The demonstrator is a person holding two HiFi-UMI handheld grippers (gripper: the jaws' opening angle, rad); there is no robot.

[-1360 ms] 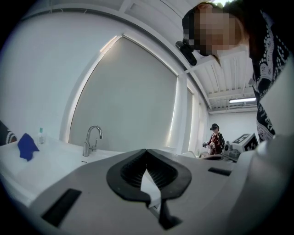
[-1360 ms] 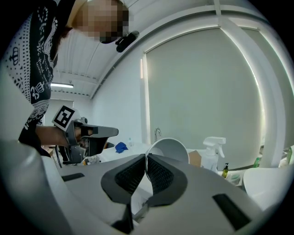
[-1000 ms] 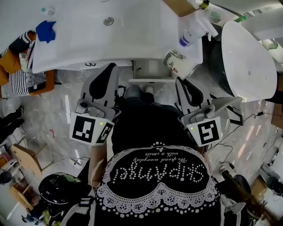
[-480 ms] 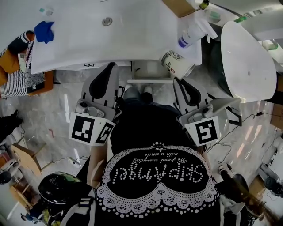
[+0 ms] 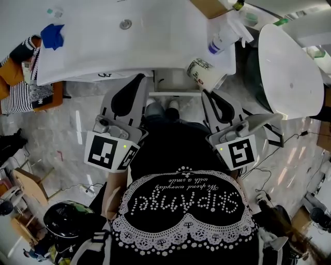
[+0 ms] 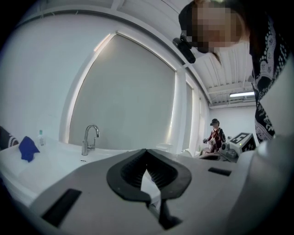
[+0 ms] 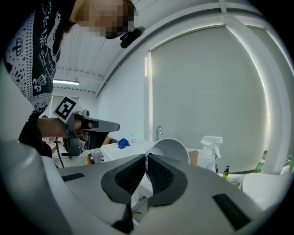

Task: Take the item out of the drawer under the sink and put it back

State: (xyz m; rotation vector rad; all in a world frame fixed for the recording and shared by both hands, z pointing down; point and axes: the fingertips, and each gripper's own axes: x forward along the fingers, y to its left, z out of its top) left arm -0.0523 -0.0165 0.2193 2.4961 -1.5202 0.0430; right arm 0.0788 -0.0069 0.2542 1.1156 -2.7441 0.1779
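Note:
A white printed paper cup (image 5: 205, 73) hangs tilted just below the sink counter (image 5: 129, 49), in front of the open white drawer (image 5: 176, 83). My right gripper (image 5: 206, 92) is shut on its rim; in the right gripper view the cup (image 7: 171, 148) juts out past the closed right gripper (image 7: 146, 158). My left gripper (image 5: 139, 77) reaches to the counter's front edge left of the drawer. It is shut with nothing in it, and in the left gripper view its tips (image 6: 147, 151) meet. The drawer's inside is mostly hidden.
On the counter are a drain (image 5: 125, 24), a blue cloth (image 5: 53, 36), a spray bottle (image 5: 222, 39) and a cardboard box (image 5: 209, 6). A faucet (image 6: 90, 137) stands at the back. A large white rounded fixture (image 5: 289, 67) is at the right. Cables lie on the floor (image 5: 289, 155).
My left gripper has edged a little to the right, toward the drawer. The right gripper and the cup have stayed where they were.

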